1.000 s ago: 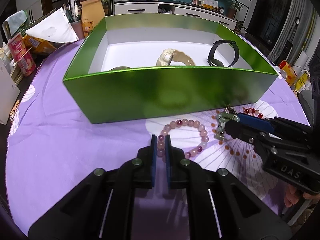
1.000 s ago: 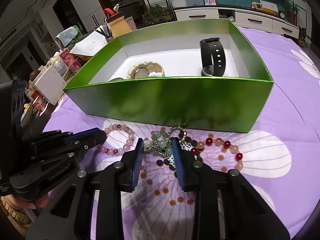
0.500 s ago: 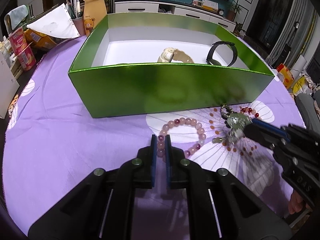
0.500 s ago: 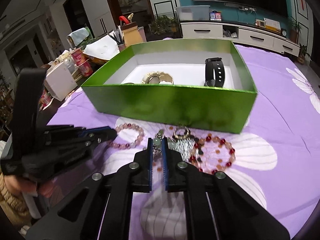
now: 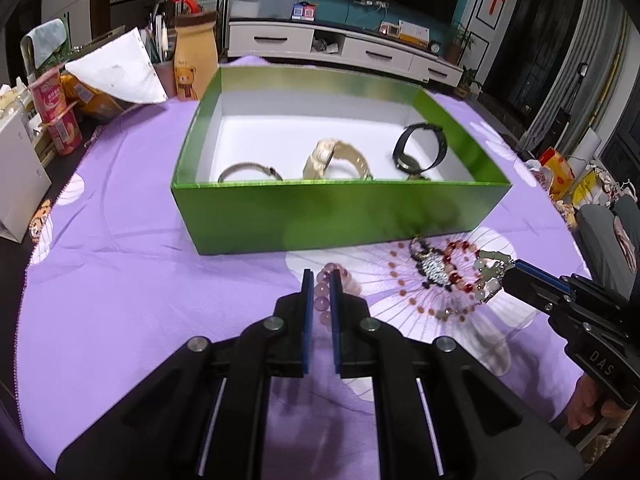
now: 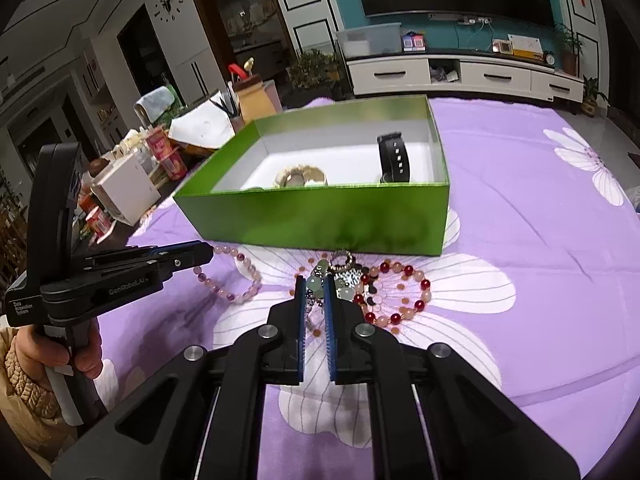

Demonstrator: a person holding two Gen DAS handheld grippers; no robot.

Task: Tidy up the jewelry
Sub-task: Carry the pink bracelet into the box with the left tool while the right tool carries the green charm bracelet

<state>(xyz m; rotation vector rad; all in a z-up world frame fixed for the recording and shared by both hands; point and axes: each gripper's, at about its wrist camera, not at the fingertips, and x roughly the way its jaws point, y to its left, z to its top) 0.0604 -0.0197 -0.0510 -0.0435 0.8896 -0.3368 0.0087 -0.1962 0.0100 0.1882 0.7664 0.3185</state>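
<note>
My left gripper (image 5: 319,280) is shut on a pink bead bracelet (image 5: 322,301) and lifts it off the purple cloth; in the right wrist view the bracelet (image 6: 236,280) hangs from its tip. My right gripper (image 6: 315,286) is shut on a pale green bead bracelet (image 6: 316,283), which also shows in the left wrist view (image 5: 488,276). A red and peach bead bracelet (image 6: 404,290) and a sparkly pendant (image 5: 434,266) lie on the cloth. The green box (image 5: 340,208) behind them holds a black watch (image 5: 418,154), a cream watch (image 5: 334,158) and a thin bangle (image 5: 248,170).
Clutter stands at the table's far left: a white box (image 5: 18,176), red cups (image 5: 60,120), a white paper (image 5: 120,72) and a bear carton (image 5: 194,64). The purple flowered cloth (image 6: 540,240) stretches out to the right of the box.
Both grippers have risen and pulled back from the box. The right gripper closed on the green bead bracelet and lifted it; the left gripper raised the pink bracelet off the cloth.
</note>
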